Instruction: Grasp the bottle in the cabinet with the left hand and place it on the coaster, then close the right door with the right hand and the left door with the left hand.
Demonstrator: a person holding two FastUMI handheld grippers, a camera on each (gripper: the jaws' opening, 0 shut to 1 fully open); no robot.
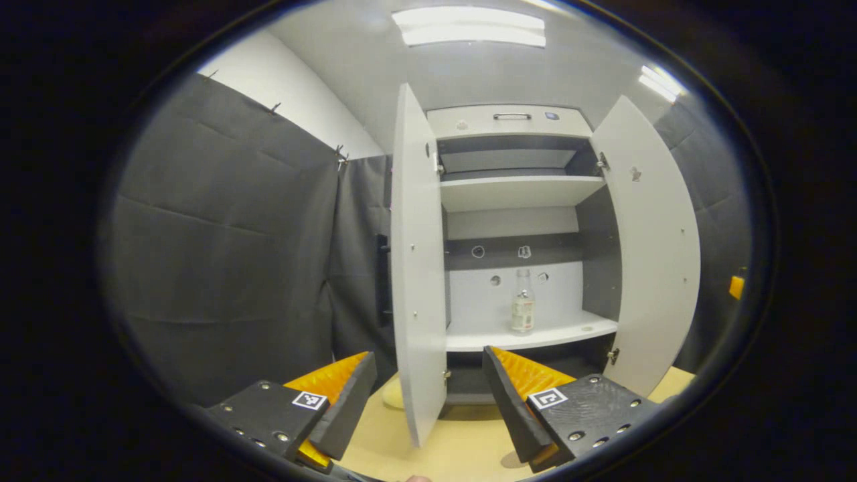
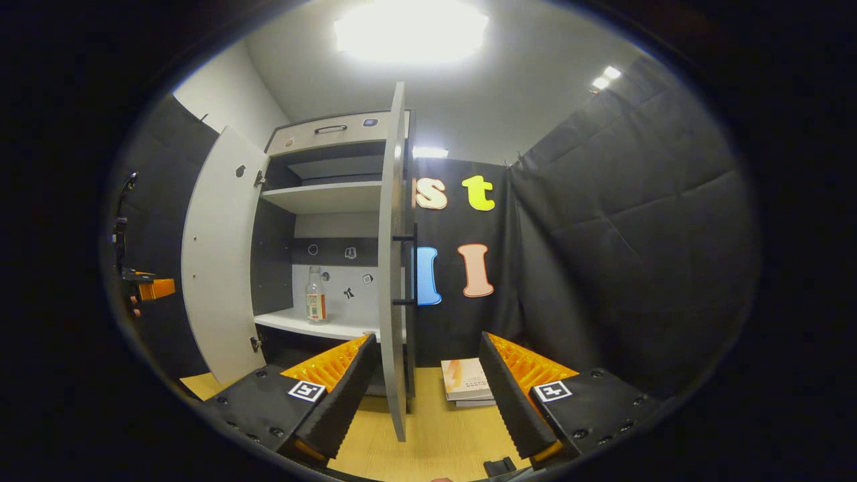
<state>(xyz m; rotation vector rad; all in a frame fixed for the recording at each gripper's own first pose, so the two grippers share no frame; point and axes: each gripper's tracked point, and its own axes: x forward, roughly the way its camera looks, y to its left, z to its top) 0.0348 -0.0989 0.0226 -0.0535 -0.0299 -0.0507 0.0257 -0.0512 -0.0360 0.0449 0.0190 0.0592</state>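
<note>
Your left gripper (image 1: 428,395) hangs low over the tabletop (image 1: 462,448), fingers spread wide apart with nothing between them, facing the open cabinet (image 1: 512,124). The edge of the left door (image 1: 416,268) stands almost straight ahead of it, swung fully out; the right door (image 1: 653,248) is swung out as well. The bottle (image 1: 523,302) stands upright on the lower shelf (image 1: 535,335), toward the middle of it and near the back panel, well apart from your fingers. The upper shelf (image 1: 515,191) sits above it. A pale rounded object shows on the tabletop just behind the foot of the left door; you cannot tell from here whether it is the coaster. Your right gripper (image 2: 425,395) is also low over the tabletop, fingers wide apart and holding nothing. In the right gripper view the right door meets you edge-on, its dark bar handle on the outer face, and the bottle shows on the lower shelf between the two doors. A book (image 2: 466,380) lies flat on the tabletop beside the cabinet's right side, between your right fingers and farther off.
</note>
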